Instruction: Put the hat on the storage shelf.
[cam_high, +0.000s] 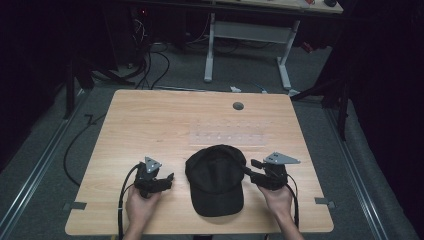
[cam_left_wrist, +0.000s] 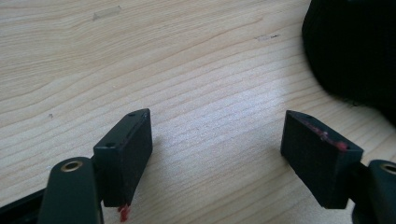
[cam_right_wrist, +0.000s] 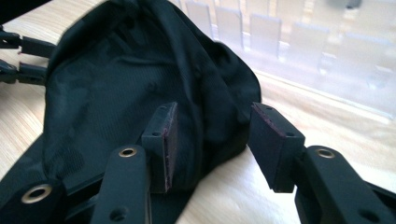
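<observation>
person's two hands come in at the near table edge, one gripper each. left gripper sits on the wooden table just left of the black cap, jaws spread wide with bare wood between them, gripping nothing; in the left gripper view the cap's dark edge is off to the upper right, apart from the pads. right gripper is at the cap's right side, jaws apart and not clamped. in the right gripper view one pad lies against the cap's black fabric, the other pad stands just clear of it over the wood, with the cap's edge fold between the two. cap lies near the front edge in the middle, brim toward the person, crown away.

beyond the cap: a clear plastic rack flat on the table, just behind the crown, nothing between them. farther, a round grey grommet near the far edge. past the table, a white-legged desk and loose cables on the grey floor. small grey tape tabs at the near corners.
</observation>
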